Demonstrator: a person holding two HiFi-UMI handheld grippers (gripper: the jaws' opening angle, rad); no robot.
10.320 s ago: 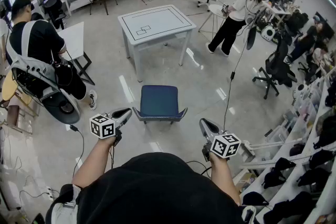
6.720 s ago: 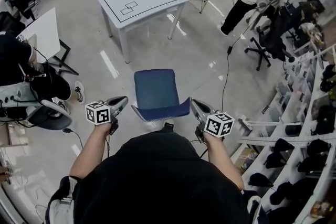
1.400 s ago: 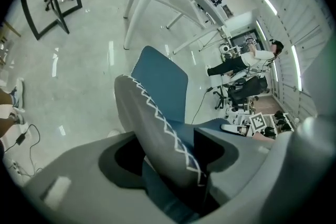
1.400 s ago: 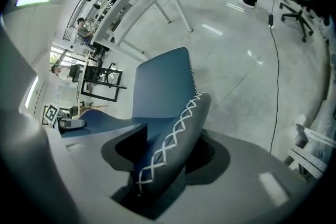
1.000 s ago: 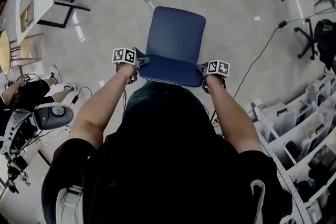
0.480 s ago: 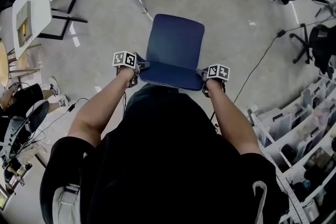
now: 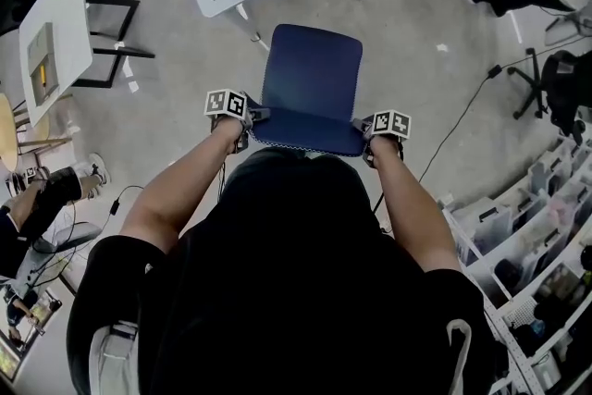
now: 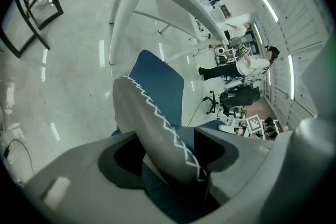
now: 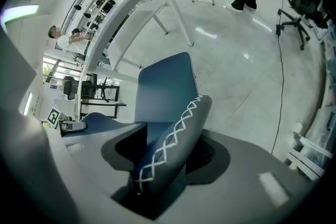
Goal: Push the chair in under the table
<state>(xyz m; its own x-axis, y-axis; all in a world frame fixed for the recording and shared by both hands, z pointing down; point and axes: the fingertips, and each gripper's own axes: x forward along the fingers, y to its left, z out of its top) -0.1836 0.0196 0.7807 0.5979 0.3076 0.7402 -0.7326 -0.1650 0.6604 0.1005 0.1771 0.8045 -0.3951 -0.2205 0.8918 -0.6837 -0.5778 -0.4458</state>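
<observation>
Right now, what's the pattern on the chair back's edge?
White criss-cross stitching along the chair back's edge. Clearest in the right gripper view.

Pale grey floor [image 7: 435, 97], glossy and streaked with reflected light. Far left, a white-topped side table [image 7: 57, 23] on black legs. On the right, a black office chair [image 7: 560, 69] — and near right, white shelving [image 7: 518, 227] packed with bins. Strip lights [image 8: 265, 0] glow overhead.
</observation>
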